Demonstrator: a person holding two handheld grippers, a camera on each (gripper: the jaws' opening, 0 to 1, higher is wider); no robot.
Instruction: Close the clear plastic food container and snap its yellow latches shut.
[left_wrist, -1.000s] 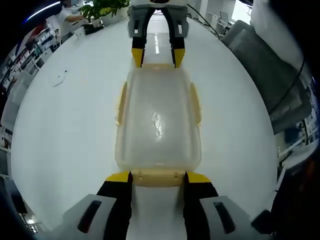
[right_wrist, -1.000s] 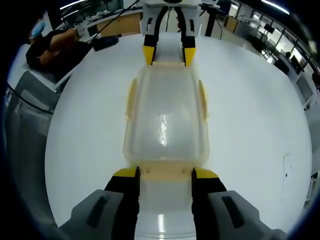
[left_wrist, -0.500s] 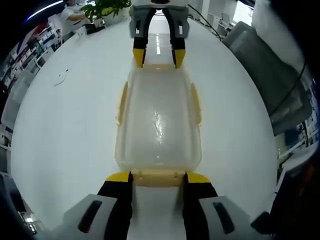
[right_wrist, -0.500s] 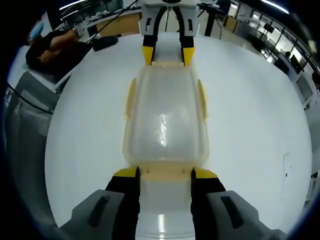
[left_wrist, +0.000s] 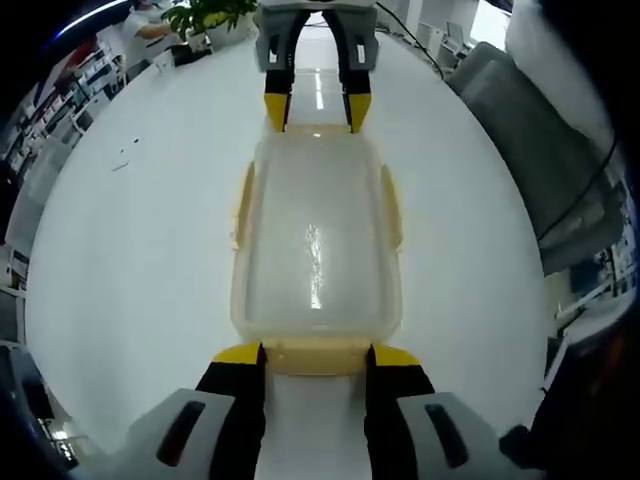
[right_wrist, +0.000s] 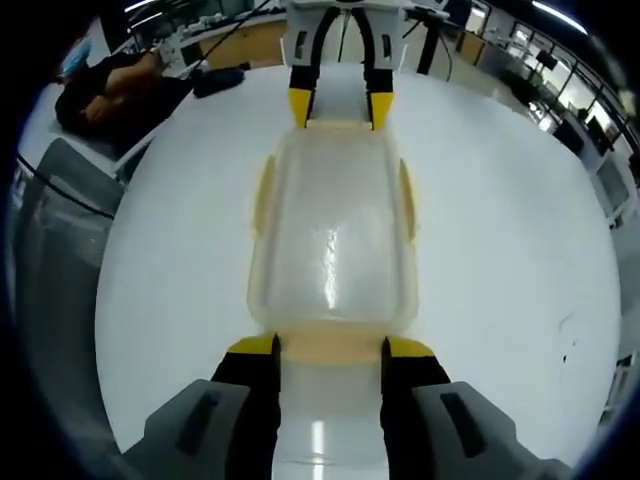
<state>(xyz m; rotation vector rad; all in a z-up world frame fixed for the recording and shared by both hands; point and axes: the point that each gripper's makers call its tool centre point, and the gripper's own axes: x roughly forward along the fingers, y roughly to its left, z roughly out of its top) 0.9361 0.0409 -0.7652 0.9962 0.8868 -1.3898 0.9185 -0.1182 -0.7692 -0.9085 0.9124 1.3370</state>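
A clear plastic food container (left_wrist: 316, 240) (right_wrist: 332, 235) lies lengthwise on the white table, its lid resting on top. Pale yellow latches run along its long sides (left_wrist: 242, 205) (right_wrist: 407, 200). My left gripper (left_wrist: 316, 355) is open at the near end, and an end latch (left_wrist: 316, 357) lies between its yellow-tipped jaws. At the far end stands my right gripper (left_wrist: 312, 108). In the right gripper view the roles swap. My right gripper (right_wrist: 330, 348) is open astride its end latch (right_wrist: 330, 347), and the left gripper (right_wrist: 338, 105) is at the far end.
The white table (left_wrist: 130, 250) (right_wrist: 500, 250) is wide and bare around the container. A grey chair (left_wrist: 555, 150) stands off one side, with a potted plant (left_wrist: 205, 15) beyond the far edge. A seated person (right_wrist: 110, 90) and a second grey chair (right_wrist: 55, 230) are nearby.
Both views have shifted very slightly. The container and both grippers keep their places.
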